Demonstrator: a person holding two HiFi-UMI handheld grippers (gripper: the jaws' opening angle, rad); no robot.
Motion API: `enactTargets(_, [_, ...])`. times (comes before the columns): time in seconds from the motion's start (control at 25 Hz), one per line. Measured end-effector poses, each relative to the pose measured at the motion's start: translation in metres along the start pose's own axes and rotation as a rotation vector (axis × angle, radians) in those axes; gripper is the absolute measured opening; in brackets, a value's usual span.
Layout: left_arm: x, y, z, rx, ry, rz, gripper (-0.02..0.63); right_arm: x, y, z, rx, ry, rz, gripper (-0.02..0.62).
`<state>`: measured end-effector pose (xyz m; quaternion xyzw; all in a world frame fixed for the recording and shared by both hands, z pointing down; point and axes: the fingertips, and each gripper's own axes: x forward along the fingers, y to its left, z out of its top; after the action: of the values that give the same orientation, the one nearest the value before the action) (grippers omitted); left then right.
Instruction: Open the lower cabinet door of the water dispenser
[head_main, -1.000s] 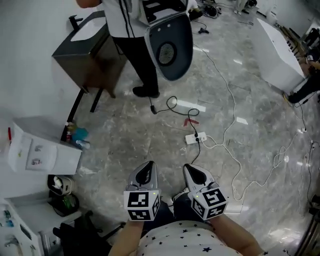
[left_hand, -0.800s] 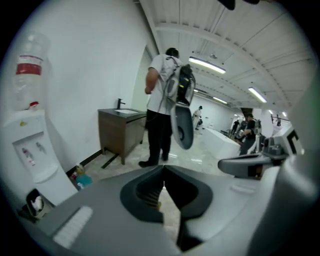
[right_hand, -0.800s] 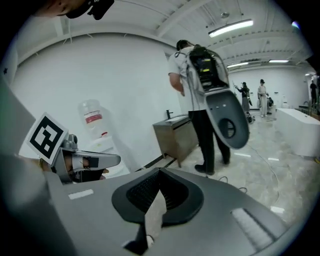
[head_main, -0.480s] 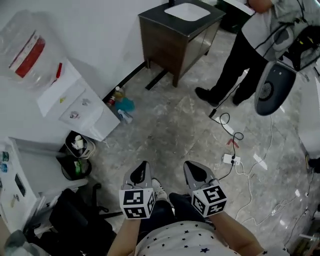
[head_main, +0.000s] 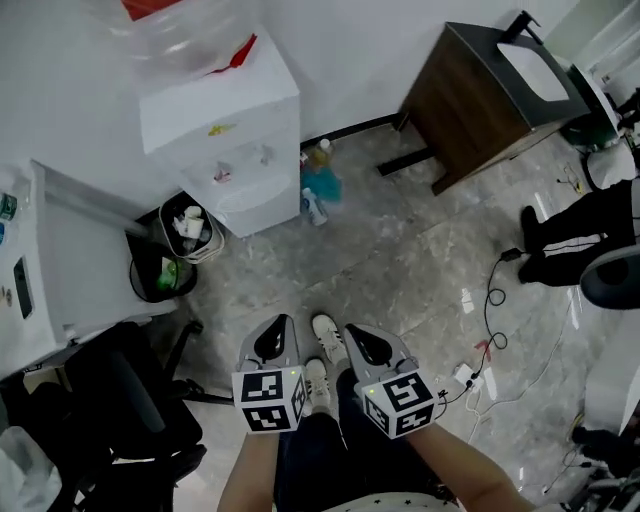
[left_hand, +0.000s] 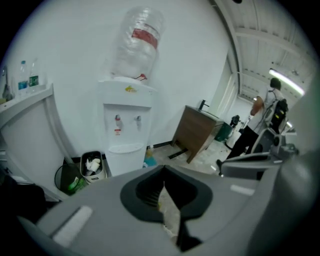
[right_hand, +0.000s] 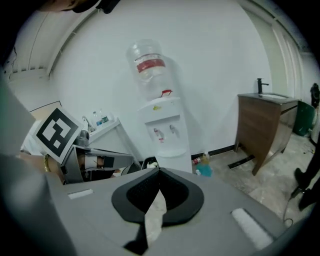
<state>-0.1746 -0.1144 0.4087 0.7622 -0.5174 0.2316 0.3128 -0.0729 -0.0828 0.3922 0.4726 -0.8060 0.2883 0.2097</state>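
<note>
The white water dispenser (head_main: 225, 140) stands against the wall with a clear bottle (left_hand: 136, 42) on top. Its two taps and drip tray face me, and its lower cabinet door (left_hand: 123, 161) is closed. The dispenser (right_hand: 164, 131) also shows in the right gripper view, where my own jaws partly hide its lower door. My left gripper (head_main: 272, 340) and right gripper (head_main: 362, 346) are held side by side close to my body. They are well short of the dispenser, with open floor between. Both point towards it and are shut on nothing.
A small trash bin (head_main: 188, 225) and a black bin bag (head_main: 155, 270) sit left of the dispenser. Beside them are a white shelf unit (head_main: 50, 270) and a black chair (head_main: 110, 400). Bottles (head_main: 318, 190) stand on the floor to its right. Further right are a brown sink cabinet (head_main: 490, 90), a standing person (head_main: 580, 240) and cables with a power strip (head_main: 465, 378).
The view has swung round: the dispenser went from the left edge to the upper middle, and the sink cabinet and person moved right. Both grippers stayed shut, side by side.
</note>
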Motion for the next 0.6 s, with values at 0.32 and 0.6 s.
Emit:
enactTargets(0.32, [0.137, 0.103, -0.046, -0.157, 0.040, 0.130, 0.006, 0.207, -0.049, -0.016, -0.074, 0.065, 0.082, -0.003])
enactTargets(0.6, [0.252, 0.158, -0.108, -0.238, 0.089, 0.190, 0.006, 0.374, -0.121, -0.057, -0.138, 0.133, 0.049, -0.002])
